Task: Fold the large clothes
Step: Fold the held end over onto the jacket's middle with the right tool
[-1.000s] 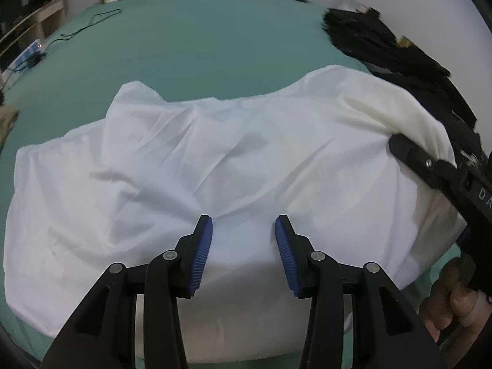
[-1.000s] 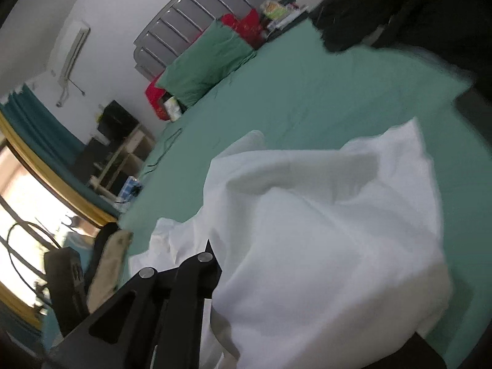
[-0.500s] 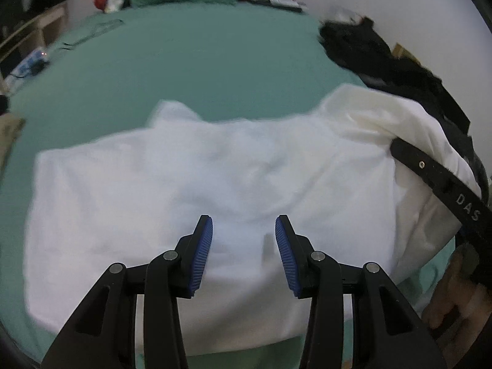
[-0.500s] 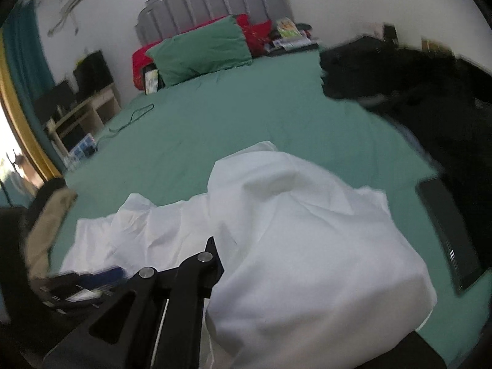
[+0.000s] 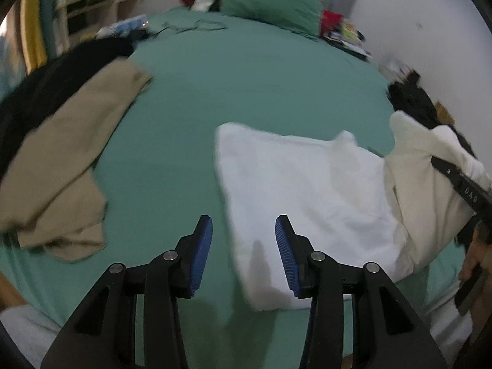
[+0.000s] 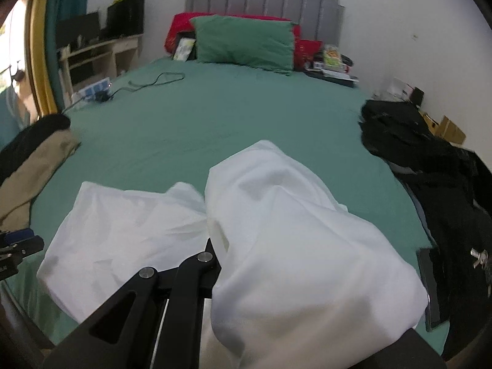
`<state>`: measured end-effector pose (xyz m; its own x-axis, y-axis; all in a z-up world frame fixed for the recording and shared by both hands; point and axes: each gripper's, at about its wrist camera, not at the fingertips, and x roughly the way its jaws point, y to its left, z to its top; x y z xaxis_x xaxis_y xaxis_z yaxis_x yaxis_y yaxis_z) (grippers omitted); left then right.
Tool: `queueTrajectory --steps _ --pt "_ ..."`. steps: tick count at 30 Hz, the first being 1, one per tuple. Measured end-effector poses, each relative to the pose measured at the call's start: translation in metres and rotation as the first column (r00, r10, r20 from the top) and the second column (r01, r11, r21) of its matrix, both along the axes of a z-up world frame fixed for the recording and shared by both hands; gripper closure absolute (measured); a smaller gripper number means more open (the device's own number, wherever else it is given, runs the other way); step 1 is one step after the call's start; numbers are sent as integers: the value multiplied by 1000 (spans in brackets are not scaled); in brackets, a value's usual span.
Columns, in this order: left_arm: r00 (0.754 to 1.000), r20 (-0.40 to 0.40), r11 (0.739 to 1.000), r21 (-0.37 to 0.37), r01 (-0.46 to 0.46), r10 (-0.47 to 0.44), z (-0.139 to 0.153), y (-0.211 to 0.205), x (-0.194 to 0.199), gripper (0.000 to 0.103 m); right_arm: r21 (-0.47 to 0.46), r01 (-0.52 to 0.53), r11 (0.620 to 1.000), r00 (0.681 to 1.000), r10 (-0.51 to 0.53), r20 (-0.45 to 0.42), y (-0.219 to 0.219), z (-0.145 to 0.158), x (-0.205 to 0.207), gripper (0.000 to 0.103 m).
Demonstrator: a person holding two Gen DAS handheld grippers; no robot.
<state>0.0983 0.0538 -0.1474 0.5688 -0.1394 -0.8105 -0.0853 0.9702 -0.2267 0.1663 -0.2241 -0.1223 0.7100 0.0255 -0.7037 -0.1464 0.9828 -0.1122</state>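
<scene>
Holding a bunched fold of the white garment (image 6: 292, 246), right gripper (image 6: 215, 246) looks clamped on it; left gripper (image 5: 243, 252) hovers spread, empty, above its left edge on the green bed (image 5: 261, 77).

Most of the green bed (image 6: 246, 117) lies bare from its middle up to the pillow (image 6: 244, 41), open to either gripper. Near the foot, the white garment (image 5: 307, 190) takes up the ground, one part flat, the other bunched up high over the right gripper (image 5: 461, 184). The left gripper (image 5: 243, 246), its blue pads apart, has bare sheet on its left side. Further left a tan garment (image 5: 67, 141) and dark clothing block that edge. A black pile (image 6: 430, 160) crowds the right edge, and a cable (image 6: 153, 81) lies near the far left corner.
</scene>
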Motion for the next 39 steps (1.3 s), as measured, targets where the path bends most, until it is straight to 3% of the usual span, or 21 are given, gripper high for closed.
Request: queueTrajectory --steps 7,9,11,12,14,16,20,23,27,32,33,35,39 --pt "997 -10 990 -122 -76 75 -23 26 -2 58 -83 -138 987 988 130 -87 70 -24 2 86" --pt "997 -4 988 -134 -73 73 -25 29 -1 58 -87 -180 980 978 169 -121 84 -32 0 81" --pt "998 -10 987 -144 -69 68 -28 32 2 58 -83 -231 970 963 215 -164 96 -39 -2 67" --pt "997 -16 986 -151 -72 71 -29 34 3 58 -64 -274 959 945 257 -203 104 -45 -4 61" --pt "997 -25 984 -160 -80 77 -31 40 2 58 21 -347 938 905 340 -256 114 -52 -8 34" --pt "996 -28 982 -166 -90 87 -31 45 1 58 102 -417 903 854 428 -295 126 -58 -16 22" --pt "994 -21 980 -167 -107 105 -29 51 -2 58 172 -502 847 784 530 -323 140 -66 -34 20" --pt "994 -21 979 -168 -112 110 -28 52 -3 58 202 -524 827 768 562 -308 136 -61 -45 20" --pt "996 -1 980 -183 -83 85 -22 44 1 58 253 -554 793 761 605 -232 120 -38 -62 20" --pt "998 60 978 -211 -7 20 8 17 11 58 243 -549 800 771 596 -221 95 -30 -83 20" --pt "998 70 975 -222 20 -5 15 7 15 57 254 -536 805 782 586 -210 84 -28 -88 20" --pt "996 76 970 -236 66 -49 24 -13 25 46 265 -506 821 807 559 -190 68 -28 -93 20" --pt "988 68 970 -195 146 -136 36 -66 44 46 284 -401 871 879 453 -147 21 -31 -97 20"
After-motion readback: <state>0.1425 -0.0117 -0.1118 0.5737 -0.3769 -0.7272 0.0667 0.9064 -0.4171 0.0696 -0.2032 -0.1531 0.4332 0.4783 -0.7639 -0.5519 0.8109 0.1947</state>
